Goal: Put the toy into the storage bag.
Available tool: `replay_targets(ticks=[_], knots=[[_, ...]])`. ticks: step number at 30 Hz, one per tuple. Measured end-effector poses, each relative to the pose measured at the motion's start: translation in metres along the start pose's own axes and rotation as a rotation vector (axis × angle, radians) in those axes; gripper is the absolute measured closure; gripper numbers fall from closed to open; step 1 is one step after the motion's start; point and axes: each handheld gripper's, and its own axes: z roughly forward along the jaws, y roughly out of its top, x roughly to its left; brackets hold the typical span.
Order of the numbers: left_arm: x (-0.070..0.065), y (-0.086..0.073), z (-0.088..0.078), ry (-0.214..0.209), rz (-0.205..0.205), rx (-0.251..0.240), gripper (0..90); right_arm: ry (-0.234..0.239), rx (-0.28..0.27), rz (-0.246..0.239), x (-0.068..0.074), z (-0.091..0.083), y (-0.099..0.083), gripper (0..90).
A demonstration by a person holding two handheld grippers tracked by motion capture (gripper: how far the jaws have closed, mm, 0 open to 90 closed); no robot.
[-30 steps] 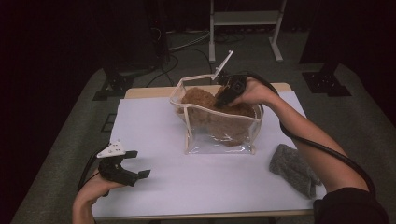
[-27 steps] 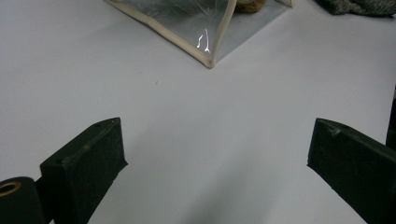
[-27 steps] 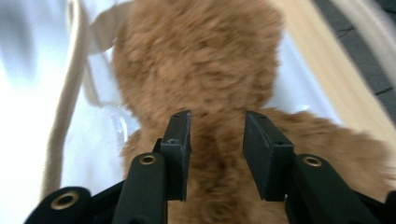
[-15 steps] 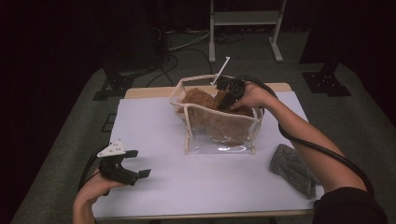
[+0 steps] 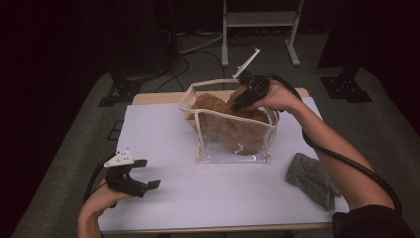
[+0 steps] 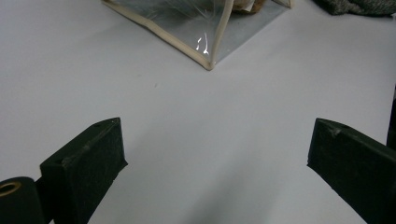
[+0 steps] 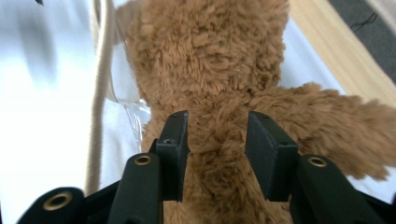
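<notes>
The brown plush bear (image 7: 219, 70) lies in the clear bag (image 5: 233, 141), its neck between the 2 jaws of the right gripper (image 7: 217, 140). Those jaws have just been opening and now stand part open with the fur bunched between them; whether the pads press it I cannot tell. The bear looks light, soft and squashy, not fragile; fur gives way, so the narrow neck just ahead of the jaws seems the surest hold. The left gripper (image 6: 215, 154) rests wide open on the table (image 6: 187, 116), holding nothing.
</notes>
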Motion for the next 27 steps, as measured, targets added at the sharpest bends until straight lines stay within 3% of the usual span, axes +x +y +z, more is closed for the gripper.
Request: replay_targets(ticks=[6,16,20,27], knots=[[-0.002,-0.003,0.003,-0.006,0.003,0.017,3.1,0.005,-0.042,0.011,0.0,-0.014,-0.007,54.1],[-0.004,0.001,0.001,-0.013,0.009,-0.007,3.1,0.003,-0.126,0.028,-0.003,-0.037,-0.021,51.3],[-0.003,0.0,0.001,-0.009,0.005,-0.006,3.1,-0.011,-0.168,0.036,-0.005,-0.054,-0.029,51.3],[-0.001,-0.002,-0.001,-0.005,-0.004,-0.009,3.1,-0.012,-0.186,0.053,-0.007,-0.069,-0.039,51.3]])
